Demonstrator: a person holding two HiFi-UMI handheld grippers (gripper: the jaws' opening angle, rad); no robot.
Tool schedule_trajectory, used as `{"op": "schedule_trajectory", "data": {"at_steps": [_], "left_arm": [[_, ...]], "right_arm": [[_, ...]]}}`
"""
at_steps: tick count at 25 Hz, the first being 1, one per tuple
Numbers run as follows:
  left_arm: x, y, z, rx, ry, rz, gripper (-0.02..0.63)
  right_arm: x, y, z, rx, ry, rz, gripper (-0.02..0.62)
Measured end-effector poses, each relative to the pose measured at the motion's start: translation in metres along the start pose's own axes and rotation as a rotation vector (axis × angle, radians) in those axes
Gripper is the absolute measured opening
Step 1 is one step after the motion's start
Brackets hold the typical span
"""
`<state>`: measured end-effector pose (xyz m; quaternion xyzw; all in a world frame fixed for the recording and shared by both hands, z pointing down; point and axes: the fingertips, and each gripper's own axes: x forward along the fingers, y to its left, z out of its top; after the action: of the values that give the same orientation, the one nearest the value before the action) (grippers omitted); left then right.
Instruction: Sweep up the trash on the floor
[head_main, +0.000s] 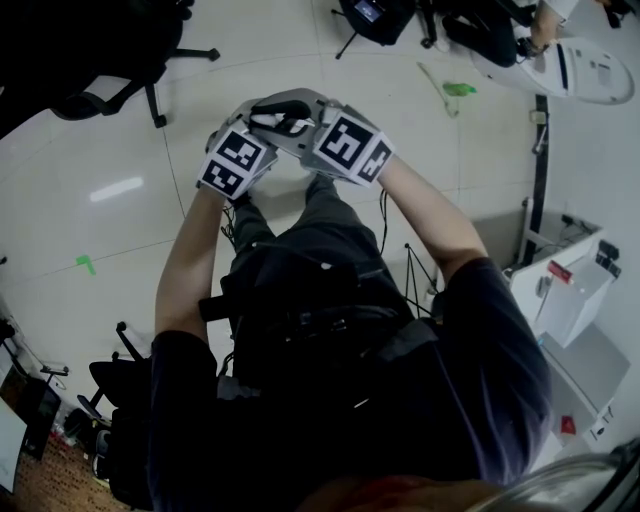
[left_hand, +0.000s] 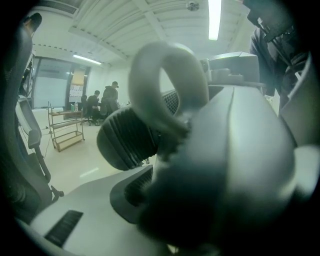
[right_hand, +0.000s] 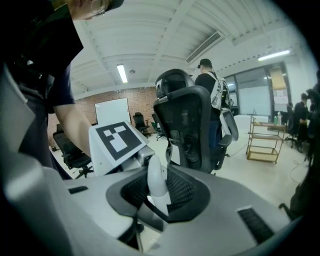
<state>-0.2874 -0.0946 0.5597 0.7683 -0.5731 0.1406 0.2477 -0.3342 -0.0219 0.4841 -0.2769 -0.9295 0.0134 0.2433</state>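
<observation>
Both grippers are held close together in front of the person's chest, well above the pale tiled floor (head_main: 120, 230). The left gripper (head_main: 262, 125) and the right gripper (head_main: 292, 112) are angled towards each other, so that their front ends overlap in the head view. In the right gripper view the tongs are seen part open, with the black ribbed pads (right_hand: 180, 192) set apart. A pale grey part (right_hand: 156, 178) of the left gripper stands between them, and whether it is touched by them cannot be told. The left gripper's marker cube (right_hand: 117, 141) is seen just beyond. In the left gripper view much of the frame is filled by the blurred body of the right gripper, with a grey ring (left_hand: 167, 85) on it. Only one side of the left tongs is shown there, so how far they are open cannot be told. A green item (head_main: 459, 89) with a thin stem, too small to identify, lies on the floor ahead and to the right, well apart from both grippers. A small green scrap (head_main: 85, 264) lies on the floor to the left. An office chair (head_main: 120, 60) stands at the upper left.
</observation>
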Motion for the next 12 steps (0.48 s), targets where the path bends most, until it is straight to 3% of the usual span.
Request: {"op": "schedule_trajectory", "data": {"at_steps": [4,12], "left_arm": [[0.014,0.015,0.011,0.01,0.001,0.0,0.057],[0.028,0.003,0.069,0.134,-0.022,-0.07,0.057]], "right_arm": [[-0.001,-0.025,0.002,-0.096,0.031,-0.102,0.104],[-0.049,-0.048,0.03,-0.199,0.026,-0.22,0.103]]}}
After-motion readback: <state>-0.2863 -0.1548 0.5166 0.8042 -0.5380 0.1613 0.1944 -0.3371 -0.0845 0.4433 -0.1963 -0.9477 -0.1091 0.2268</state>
